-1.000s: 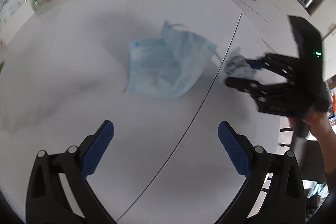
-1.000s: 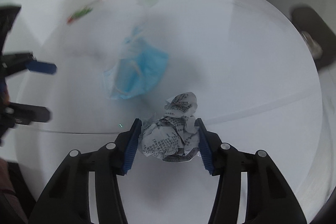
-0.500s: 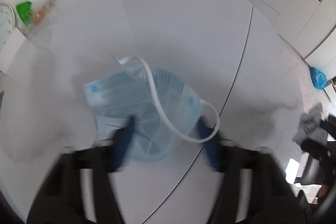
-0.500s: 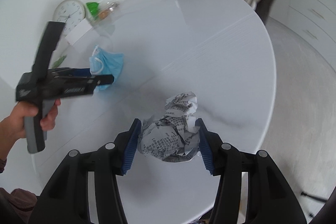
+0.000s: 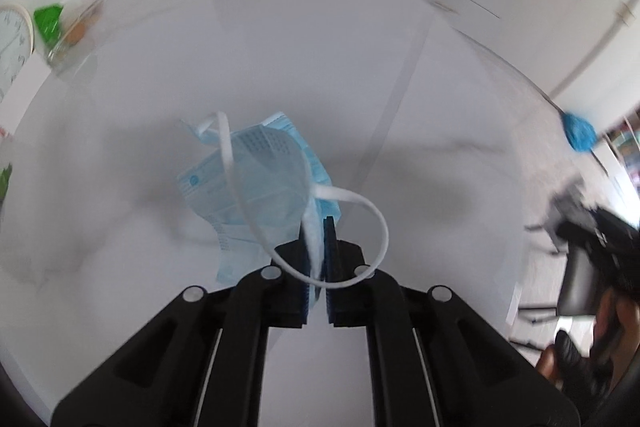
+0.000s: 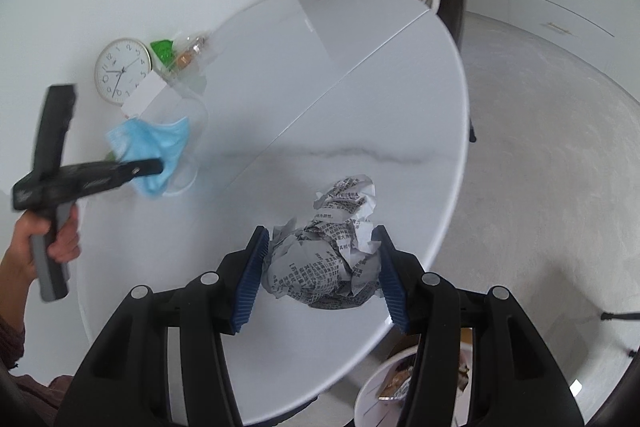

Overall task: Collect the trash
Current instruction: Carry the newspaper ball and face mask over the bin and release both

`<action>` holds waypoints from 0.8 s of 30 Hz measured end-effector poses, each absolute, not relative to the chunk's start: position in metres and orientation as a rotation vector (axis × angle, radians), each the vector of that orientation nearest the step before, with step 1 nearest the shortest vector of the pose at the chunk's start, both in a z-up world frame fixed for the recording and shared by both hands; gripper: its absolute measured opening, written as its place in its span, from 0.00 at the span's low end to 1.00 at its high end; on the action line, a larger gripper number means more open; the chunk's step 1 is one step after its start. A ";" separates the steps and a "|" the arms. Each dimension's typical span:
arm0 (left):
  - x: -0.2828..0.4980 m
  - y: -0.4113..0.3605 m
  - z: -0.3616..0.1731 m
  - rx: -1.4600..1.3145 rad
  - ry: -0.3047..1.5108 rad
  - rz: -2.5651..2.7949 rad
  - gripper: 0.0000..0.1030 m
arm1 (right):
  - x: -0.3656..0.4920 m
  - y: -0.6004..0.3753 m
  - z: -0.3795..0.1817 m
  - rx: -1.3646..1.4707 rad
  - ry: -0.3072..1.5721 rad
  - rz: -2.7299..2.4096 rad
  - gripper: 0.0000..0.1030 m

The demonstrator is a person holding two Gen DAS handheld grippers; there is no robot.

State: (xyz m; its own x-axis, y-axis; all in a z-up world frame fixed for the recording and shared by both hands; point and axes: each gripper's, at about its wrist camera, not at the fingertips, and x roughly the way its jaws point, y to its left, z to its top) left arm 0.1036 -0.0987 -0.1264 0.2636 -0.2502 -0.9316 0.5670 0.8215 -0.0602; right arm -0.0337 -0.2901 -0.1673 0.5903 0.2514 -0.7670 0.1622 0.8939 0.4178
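Crumpled newsprint (image 6: pixel 334 251), characters unreadable

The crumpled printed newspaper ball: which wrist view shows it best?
The right wrist view. There the crumpled printed newspaper ball fills the centre, sharp, clamped between the right gripper's blue pads above the white round table. The left wrist view shows only a blurred grey scrap at the far right edge.

Pale blue face mask (image 5: pixel 256 183) with white loops, grey-white crumpled newspaper (image 6: pixel 332 251) with black print, white marbled table (image 6: pixel 320 87)
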 end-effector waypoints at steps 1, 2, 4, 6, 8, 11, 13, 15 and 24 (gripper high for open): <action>0.092 -0.101 -0.120 0.325 1.178 -0.584 0.06 | -0.042 -0.290 -0.163 0.484 0.943 0.045 0.52; 0.073 -0.101 -0.113 0.341 1.171 -0.619 0.06 | -0.055 -0.290 -0.159 0.487 0.937 0.029 0.52; 0.042 -0.106 -0.102 0.371 1.161 -0.676 0.06 | -0.075 -0.291 -0.153 0.490 0.936 0.000 0.52; 0.019 -0.116 -0.096 0.397 1.154 -0.721 0.06 | -0.105 -0.292 -0.147 0.503 0.935 -0.042 0.52; -0.011 -0.126 -0.094 0.420 1.160 -0.784 0.06 | -0.137 -0.294 -0.145 0.519 0.937 -0.086 0.52; -0.044 -0.147 -0.098 0.458 1.173 -0.869 0.06 | -0.177 -0.296 -0.148 0.533 0.959 -0.150 0.52; -0.063 -0.159 -0.104 0.487 1.179 -0.924 0.06 | -0.207 -0.298 -0.154 0.554 0.973 -0.198 0.52; -0.079 -0.177 -0.110 0.522 1.187 -0.975 0.06 | -0.232 -0.301 -0.160 0.562 0.990 -0.243 0.52; -0.126 -0.212 -0.110 0.630 1.161 -1.097 0.06 | -0.263 -0.309 -0.237 0.584 1.096 -0.315 0.53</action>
State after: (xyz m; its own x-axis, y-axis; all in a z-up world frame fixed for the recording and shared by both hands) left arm -0.1258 -0.2122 -0.1101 0.0087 -0.3479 -0.9375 0.9165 0.3778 -0.1317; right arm -0.2631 -0.3087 -0.2373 0.4338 0.0429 -0.9000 0.5145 0.8083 0.2865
